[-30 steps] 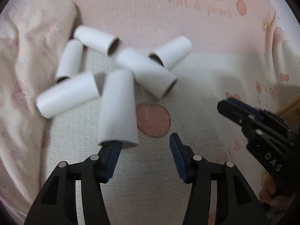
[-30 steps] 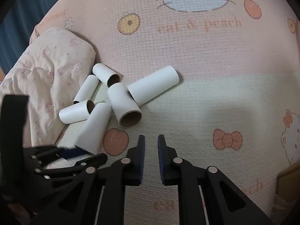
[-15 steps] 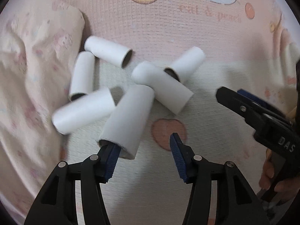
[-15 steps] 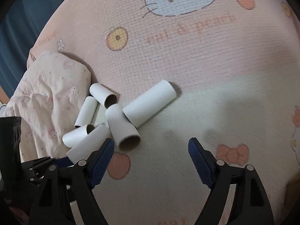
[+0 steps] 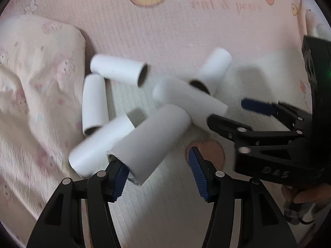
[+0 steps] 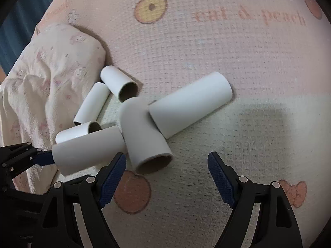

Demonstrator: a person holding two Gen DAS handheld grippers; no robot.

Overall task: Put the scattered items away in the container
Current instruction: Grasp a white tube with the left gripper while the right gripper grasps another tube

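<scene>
Several white cardboard tubes lie in a loose pile on a pink cartoon-print mat. My left gripper is open; its left finger sits inside the near end of one tube, which is tipped up off the mat, also seen in the right wrist view. My right gripper is open, just in front of the open end of another tube. A long tube lies behind it. The right gripper also shows in the left wrist view. No container is in view.
A crumpled cream cloth with pink prints lies left of the pile, touching the tubes; it also shows in the right wrist view. Open mat lies right of the tubes. A dark blue surface shows at the far left.
My right gripper opened wide and closed in on the pile. My left gripper pushed forward with its finger in the near tube, swinging and lifting that tube to the right.
</scene>
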